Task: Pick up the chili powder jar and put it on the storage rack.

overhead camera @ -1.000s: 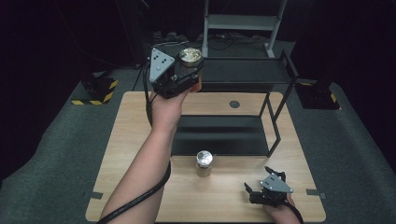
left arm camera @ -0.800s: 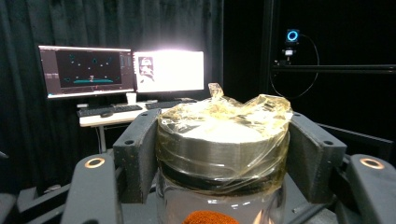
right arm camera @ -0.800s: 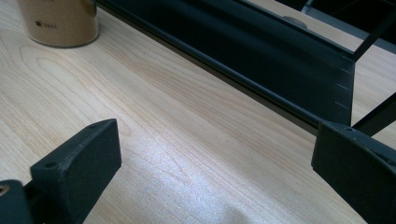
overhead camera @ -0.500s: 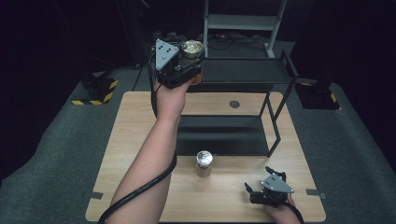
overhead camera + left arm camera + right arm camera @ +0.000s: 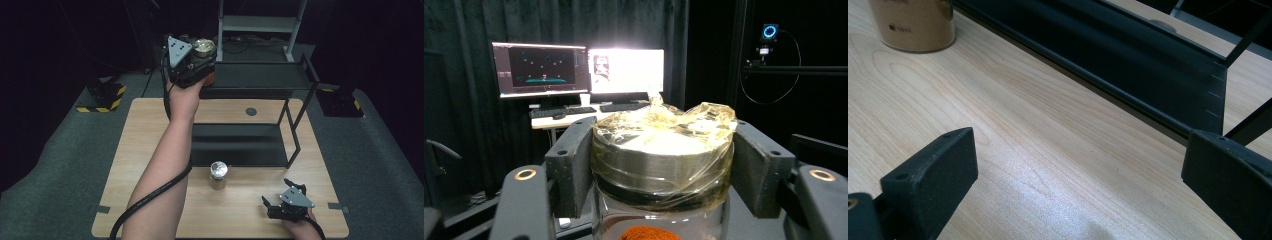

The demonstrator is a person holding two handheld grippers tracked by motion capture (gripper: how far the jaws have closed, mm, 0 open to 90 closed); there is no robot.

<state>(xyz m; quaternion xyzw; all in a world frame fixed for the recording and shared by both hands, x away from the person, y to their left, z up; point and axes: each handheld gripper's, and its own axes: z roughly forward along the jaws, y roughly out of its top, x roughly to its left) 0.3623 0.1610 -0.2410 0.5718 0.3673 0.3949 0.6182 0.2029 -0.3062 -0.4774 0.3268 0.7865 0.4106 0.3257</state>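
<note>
Nearest me, my right gripper [image 5: 280, 199] rests at the near right edge of the wooden table [image 5: 150, 130], its jaws standing wide apart with nothing between them; in the right gripper view I see bare wood grain between the two black pads [image 5: 943, 165]. A little farther in, a second jar [image 5: 218, 174] with a shiny lid stands upright on the table, just in front of the lower shelf [image 5: 240, 145] of the black rack; in the right gripper view its tan base [image 5: 913, 22] sits at the upper left. Farther off, my left forearm [image 5: 165, 165] stretches up the table to the left gripper [image 5: 197, 55], which I hold in the air at the left end of the rack's top shelf [image 5: 260, 77]. Its jaws are clamped on the spice jar [image 5: 661, 160], pressing either side of the metal lid, which is wrapped in crinkled clear film; orange powder shows below. Beyond it stand two monitors [image 5: 579, 70] on a desk against dark curtains.
</note>
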